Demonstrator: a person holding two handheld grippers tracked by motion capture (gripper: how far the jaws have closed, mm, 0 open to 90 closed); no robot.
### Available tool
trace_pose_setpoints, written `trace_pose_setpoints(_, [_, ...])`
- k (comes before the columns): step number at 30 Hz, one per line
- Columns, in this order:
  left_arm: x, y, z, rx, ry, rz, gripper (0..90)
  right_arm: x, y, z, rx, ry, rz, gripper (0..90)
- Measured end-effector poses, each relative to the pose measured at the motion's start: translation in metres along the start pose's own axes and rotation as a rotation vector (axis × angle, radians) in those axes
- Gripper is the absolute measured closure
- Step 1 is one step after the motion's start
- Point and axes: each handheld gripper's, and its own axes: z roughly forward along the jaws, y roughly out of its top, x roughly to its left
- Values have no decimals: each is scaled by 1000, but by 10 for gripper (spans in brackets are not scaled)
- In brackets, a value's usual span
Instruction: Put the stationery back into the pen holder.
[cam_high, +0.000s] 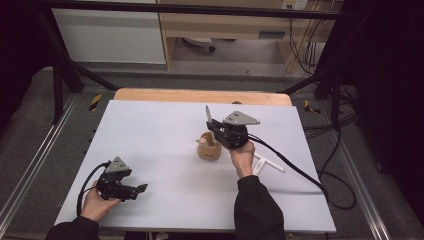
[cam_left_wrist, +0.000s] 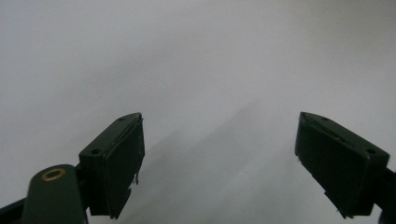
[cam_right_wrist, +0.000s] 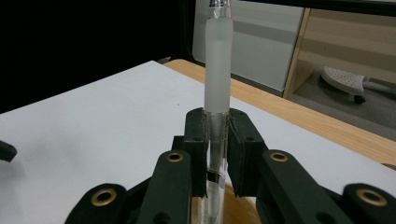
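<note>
Pen placement into the wooden holder, gripper held upright

Left gripper (cam_high: 141, 188) rested low at the near left of the white worktop (cam_high: 150, 130), with its jaws spread wide and nothing between them; it was well apart from the work and could stay there. Wooden holder (cam_high: 209, 149) stood near the middle of the worktop, with a small pale thing at its rim that was too small to tell. Right gripper (cam_right_wrist: 217, 140) was clenched on the frosted pen (cam_right_wrist: 218, 70), which stood nearly upright just above and behind the holder. To do this step well, I judged the pen should be kept vertical, its lower end centred over the opening, then lowered slowly and released only once inside, so the light holder would not tip. White stand (cam_high: 265, 162) lay just right of the hand.
</note>
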Motion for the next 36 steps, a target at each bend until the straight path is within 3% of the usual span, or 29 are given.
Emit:
trace_pose_setpoints(12, [0,0,0,1,-5,3,157,-5,-24,24,53,-6,37,794])
trace_pose_setpoints(25, [0,0,0,3,-7,4,157,-8,-48,29,96,10,63,793])
trace_pose_setpoints(36, [0,0,0,4,-7,5,157,-9,-52,29,100,8,53,763])
